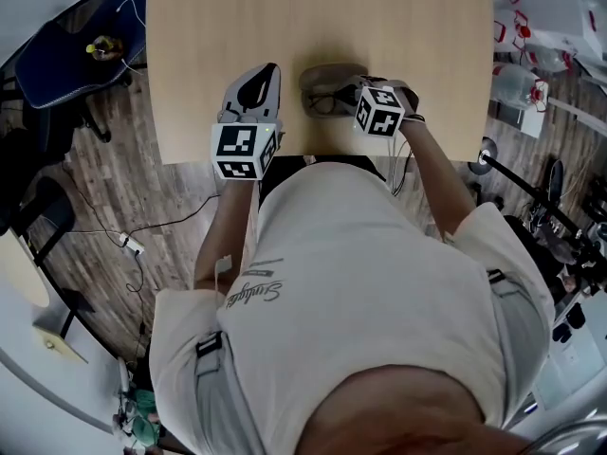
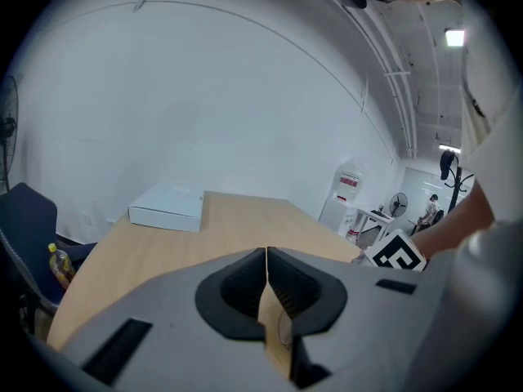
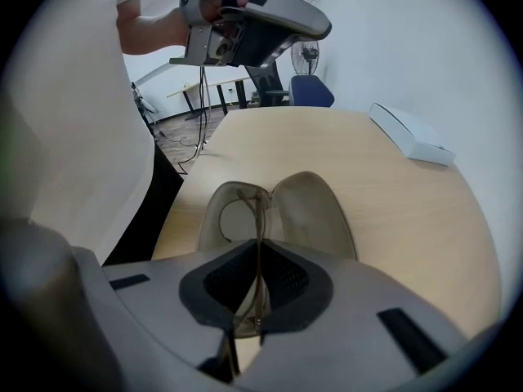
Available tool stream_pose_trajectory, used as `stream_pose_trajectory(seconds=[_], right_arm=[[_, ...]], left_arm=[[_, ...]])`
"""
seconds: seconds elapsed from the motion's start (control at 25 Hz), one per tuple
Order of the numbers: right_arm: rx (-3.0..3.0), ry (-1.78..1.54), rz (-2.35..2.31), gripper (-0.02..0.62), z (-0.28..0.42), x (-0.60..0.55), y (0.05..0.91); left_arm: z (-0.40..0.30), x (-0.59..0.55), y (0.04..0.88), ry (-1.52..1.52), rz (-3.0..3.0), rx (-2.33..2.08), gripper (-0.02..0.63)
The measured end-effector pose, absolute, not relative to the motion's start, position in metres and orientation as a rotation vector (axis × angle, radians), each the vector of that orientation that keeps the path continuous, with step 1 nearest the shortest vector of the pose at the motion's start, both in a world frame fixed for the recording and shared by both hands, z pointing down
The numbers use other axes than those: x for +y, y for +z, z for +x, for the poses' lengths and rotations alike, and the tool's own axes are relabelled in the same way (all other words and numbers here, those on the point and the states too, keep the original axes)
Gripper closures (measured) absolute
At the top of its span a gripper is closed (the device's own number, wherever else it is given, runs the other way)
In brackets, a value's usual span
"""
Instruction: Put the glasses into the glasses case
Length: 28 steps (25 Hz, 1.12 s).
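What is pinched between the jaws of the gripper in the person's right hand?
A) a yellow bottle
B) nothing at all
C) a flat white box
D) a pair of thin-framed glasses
D: in the right gripper view, the right gripper has its jaws closed on the thin-framed brownish glasses, held just over the open grey clamshell glasses case.

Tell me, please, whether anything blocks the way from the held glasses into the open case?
Nothing visible does. The right gripper holds the glasses directly over the open glasses case; the left gripper, jaws together, is aside.
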State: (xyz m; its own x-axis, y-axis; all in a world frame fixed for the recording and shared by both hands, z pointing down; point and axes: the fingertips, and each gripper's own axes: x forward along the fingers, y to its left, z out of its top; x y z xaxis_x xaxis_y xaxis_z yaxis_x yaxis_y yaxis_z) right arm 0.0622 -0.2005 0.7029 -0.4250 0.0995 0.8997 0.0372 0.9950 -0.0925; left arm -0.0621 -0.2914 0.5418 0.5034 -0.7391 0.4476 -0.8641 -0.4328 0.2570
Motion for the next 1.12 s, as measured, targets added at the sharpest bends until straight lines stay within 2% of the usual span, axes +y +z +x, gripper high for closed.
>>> stream_pose_trajectory(seconds=[0.56,0.88,1.12], right_arm=[[-1.985,0.068,-0.056,0.580,0.060,-0.203,0.713],[-1.993,0.003,0.000,0.532,0.061,-0.209,0.711],[-2.046,0.010,0.123,0.540,0.062,-0.223,0.695]], left_arm=[[-0.066,-0.285,0.541,0.372,2.315,-1.299,0.589],[-0.064,-0.279,0.536,0.354,2.320,-1.303,0.589],[-0.062,-0.275,0.529,0.341,2.327,-1.314,0.589]])
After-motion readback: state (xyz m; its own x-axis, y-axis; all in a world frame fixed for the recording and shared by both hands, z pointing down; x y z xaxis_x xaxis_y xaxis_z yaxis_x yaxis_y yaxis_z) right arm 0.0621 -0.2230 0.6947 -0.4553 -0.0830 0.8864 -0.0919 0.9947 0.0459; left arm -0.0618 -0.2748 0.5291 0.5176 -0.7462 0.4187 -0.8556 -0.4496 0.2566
